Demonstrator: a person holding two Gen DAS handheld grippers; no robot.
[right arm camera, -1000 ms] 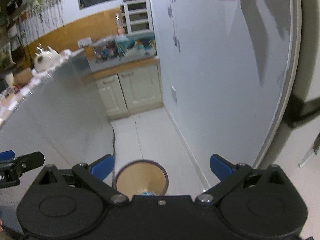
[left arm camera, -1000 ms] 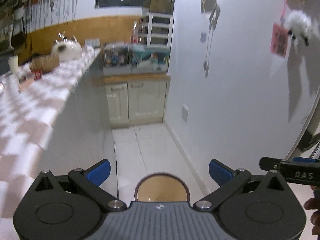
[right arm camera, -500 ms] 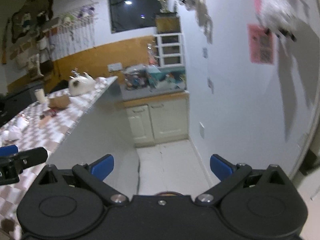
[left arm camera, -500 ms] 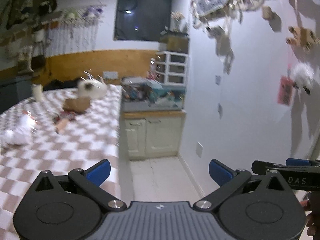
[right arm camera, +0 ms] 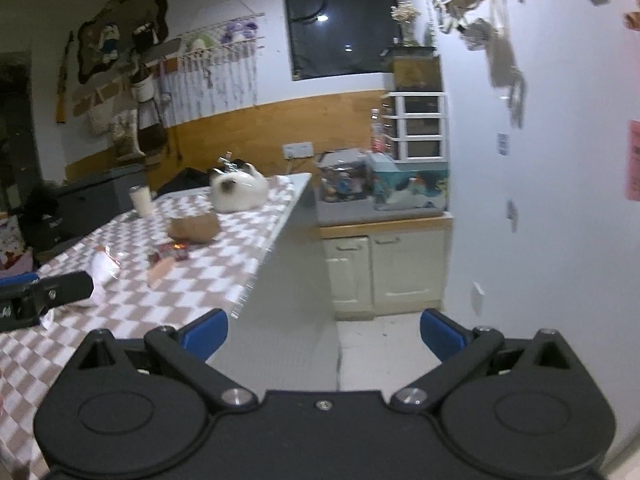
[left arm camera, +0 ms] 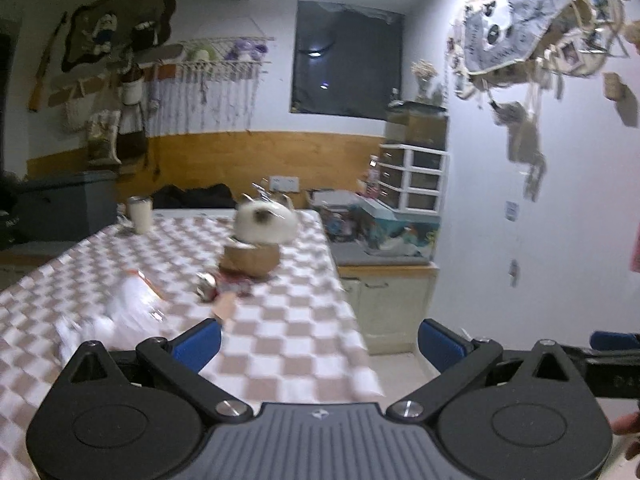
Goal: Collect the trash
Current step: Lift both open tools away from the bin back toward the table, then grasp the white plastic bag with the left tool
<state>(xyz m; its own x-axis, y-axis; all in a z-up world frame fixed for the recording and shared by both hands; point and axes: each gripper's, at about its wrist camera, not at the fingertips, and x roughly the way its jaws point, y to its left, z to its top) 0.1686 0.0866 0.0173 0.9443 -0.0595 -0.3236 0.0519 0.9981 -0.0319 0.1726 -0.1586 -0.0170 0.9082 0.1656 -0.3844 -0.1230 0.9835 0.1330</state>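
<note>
Both grippers are wide apart and empty; the left gripper [left arm camera: 319, 340] is nearer the wrappers [left arm camera: 218, 286], which lie ahead-left on the tabletop [left arm camera: 304, 344].

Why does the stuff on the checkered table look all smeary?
Left wrist view: motion blur smears the checkered tablecloth, crumpled white wrapper and white teapot. Right wrist view: sharper, though the teapot stays soft; fisheye bends the walls, and the room is dim.

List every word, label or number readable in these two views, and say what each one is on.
None reads whole.
"DA", cut off: faint letters on the right gripper's dark finger, left wrist view.
Pink wall sheet: print too blurred.
Red wrapper on the checked table: print too small to read.
</note>
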